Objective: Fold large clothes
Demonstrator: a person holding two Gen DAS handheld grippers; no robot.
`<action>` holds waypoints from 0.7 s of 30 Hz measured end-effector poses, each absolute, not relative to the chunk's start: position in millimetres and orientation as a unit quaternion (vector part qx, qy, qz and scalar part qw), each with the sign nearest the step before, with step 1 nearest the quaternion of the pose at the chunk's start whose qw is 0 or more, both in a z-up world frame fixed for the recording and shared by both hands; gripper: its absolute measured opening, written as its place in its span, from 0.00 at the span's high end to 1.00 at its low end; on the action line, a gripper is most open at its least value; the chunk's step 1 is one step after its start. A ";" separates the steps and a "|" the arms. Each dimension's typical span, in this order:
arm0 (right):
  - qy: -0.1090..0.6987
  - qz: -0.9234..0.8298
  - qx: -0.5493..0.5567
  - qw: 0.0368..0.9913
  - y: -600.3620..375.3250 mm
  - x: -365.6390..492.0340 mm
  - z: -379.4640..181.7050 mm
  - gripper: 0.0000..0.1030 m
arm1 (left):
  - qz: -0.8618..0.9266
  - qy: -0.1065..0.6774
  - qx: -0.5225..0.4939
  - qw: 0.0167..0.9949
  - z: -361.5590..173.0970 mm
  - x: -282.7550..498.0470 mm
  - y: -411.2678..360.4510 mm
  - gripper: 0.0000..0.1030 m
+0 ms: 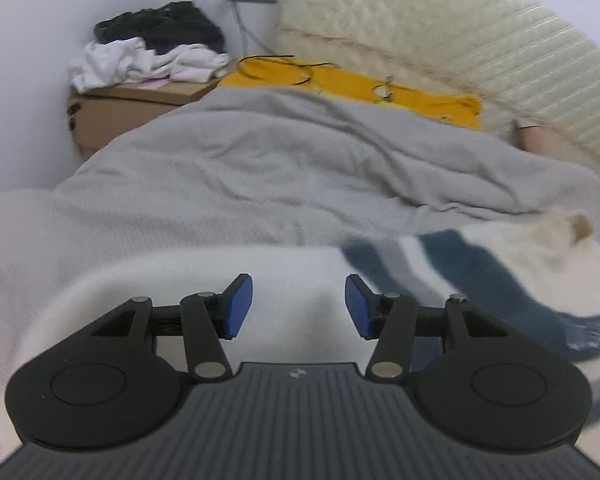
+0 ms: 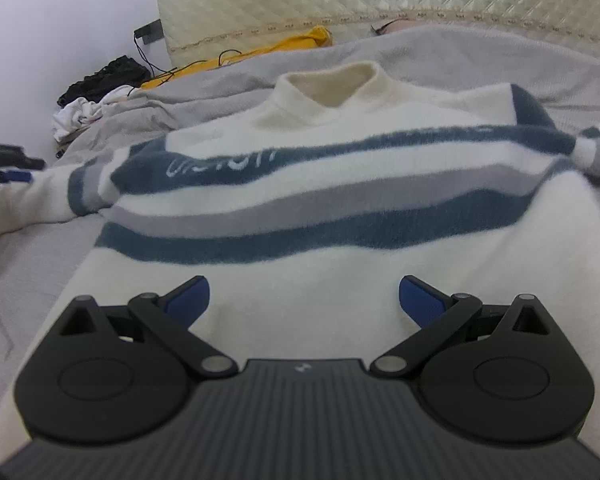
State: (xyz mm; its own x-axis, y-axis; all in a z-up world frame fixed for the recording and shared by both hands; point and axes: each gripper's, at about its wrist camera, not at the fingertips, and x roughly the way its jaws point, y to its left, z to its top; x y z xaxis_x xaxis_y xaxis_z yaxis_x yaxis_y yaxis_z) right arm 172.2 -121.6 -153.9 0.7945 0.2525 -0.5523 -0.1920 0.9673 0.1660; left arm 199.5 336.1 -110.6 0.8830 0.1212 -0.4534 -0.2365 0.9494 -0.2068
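A cream sweater point(image 2: 308, 264) with blue and grey stripes lies face up and spread flat on the bed, collar point(image 2: 332, 88) at the far side. My right gripper point(image 2: 303, 300) is open and empty, just above the sweater's lower body. My left gripper point(image 1: 299, 306) is open and empty over the sweater's left sleeve point(image 1: 204, 276), near the striped part point(image 1: 440, 268). The left gripper also shows at the left edge of the right wrist view point(image 2: 8, 168), by the sleeve end.
A grey blanket point(image 1: 284, 160) covers the bed. A yellow cloth point(image 1: 352, 84) with cables lies by the quilted headboard point(image 1: 440, 32). A cardboard box point(image 1: 112, 112) with piled black and white clothes point(image 1: 152, 52) stands at the far left by the wall.
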 end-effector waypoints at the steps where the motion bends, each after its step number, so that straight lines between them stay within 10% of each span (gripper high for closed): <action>1: 0.292 0.119 0.051 0.948 -122.3 171.1 -152.4 0.00 | 0.105 0.221 -0.135 0.960 -121.6 203.0 335.8 0.45; 21: 0.234 0.122 0.088 0.960 -153.3 162.9 -126.6 0.00 | 0.104 0.220 -0.119 0.963 -96.4 176.7 240.2 0.45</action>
